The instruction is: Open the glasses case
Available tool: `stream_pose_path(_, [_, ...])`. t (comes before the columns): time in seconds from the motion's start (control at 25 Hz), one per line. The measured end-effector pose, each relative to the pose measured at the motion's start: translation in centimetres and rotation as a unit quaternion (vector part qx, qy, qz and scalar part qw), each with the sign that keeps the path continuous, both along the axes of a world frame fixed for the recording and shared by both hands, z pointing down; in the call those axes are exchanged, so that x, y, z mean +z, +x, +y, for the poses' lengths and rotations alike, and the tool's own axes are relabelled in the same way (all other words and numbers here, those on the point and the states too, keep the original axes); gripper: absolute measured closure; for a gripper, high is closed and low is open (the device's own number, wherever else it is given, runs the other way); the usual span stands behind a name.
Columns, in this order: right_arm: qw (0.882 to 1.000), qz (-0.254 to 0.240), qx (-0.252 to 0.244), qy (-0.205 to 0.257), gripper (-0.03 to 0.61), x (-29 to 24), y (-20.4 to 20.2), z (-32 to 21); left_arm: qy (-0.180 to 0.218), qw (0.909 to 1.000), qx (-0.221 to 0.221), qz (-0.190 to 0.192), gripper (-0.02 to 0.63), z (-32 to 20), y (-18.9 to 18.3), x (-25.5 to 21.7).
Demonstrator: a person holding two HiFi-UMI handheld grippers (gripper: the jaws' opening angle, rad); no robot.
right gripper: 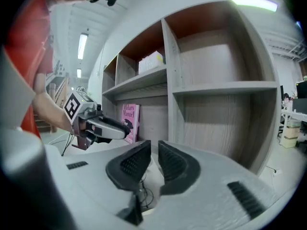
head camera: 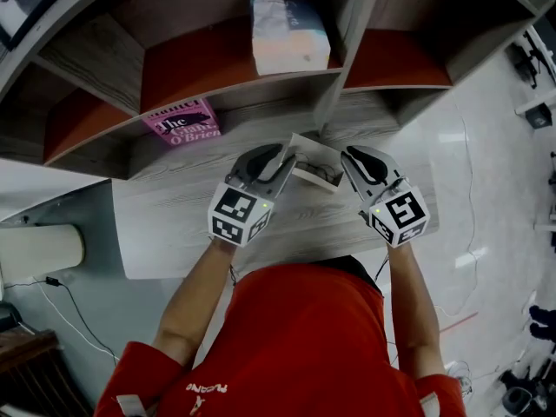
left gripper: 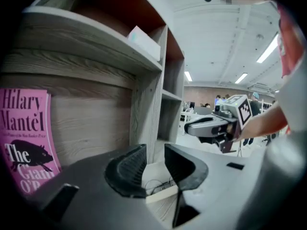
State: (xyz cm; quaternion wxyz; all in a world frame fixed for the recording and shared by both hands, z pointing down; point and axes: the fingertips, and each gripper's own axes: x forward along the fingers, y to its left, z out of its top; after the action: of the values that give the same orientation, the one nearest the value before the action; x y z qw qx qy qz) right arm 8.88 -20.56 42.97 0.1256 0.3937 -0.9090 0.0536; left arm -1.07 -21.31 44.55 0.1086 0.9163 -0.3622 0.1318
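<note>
A white glasses case [head camera: 314,170] lies on the grey wooden desk [head camera: 174,224] in front of the shelf unit, its lid up and thin dark glasses inside. My left gripper [head camera: 285,156] is at the case's left side and my right gripper [head camera: 349,156] at its right side. In the left gripper view the case [left gripper: 156,176] shows low in the gap, under the fingers rather than between the pads of the left gripper [left gripper: 154,150], whose jaws stand apart. In the right gripper view the right gripper [right gripper: 154,145] keeps a narrow gap, with the case [right gripper: 153,172] seen below it.
A pink book [head camera: 181,122] leans against the shelf back, left of the case. A white tissue pack [head camera: 289,33] sits on the shelf above. An upright shelf post [left gripper: 146,114] stands just behind the case. A white cylinder [head camera: 39,252] lies off the desk's left edge.
</note>
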Motion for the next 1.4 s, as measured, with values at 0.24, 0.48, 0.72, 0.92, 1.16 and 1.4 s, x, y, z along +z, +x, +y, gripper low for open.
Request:
stream_pose_path(0.24, [0.998, -0.039, -0.001, 0.051, 0.557, -4.8, -1.2, 1.6, 0.071, 0.995, -0.011, 0.068, 0.557, 0.5, 0.5, -6.3])
stream_pose_path(0.48, [0.993, -0.075, -0.002, 0.095, 0.571, -8.5, -2.4, 3.0, 0.127, 0.9865, -0.019, 0.101, 0.589, 1.7, 0.6, -11.2])
stream_pose_path(0.72, [0.987, -0.098, 0.0, 0.127, 0.572, -10.9, -2.8, 3.8, 0.148, 0.9853, -0.018, 0.083, 0.601, 2.8, 0.5, -12.7])
stream_pose_path(0.92, [0.984, -0.12, 0.01, 0.132, 0.574, -11.8, -2.7, 4.2, 0.154, 0.9845, -0.016, 0.083, 0.604, 3.0, 0.6, -13.3])
stream_pose_path(1.16, [0.984, -0.11, 0.01, 0.139, 0.574, -12.0, -2.7, 4.3, 0.16, 0.9832, -0.014, 0.086, 0.604, 3.2, 0.8, -13.7])
stream_pose_path(1.4, [0.984, -0.104, 0.015, 0.141, 0.574, -11.8, -2.3, 4.2, 0.161, 0.9828, -0.011, 0.089, 0.604, 3.3, 1.1, -13.7])
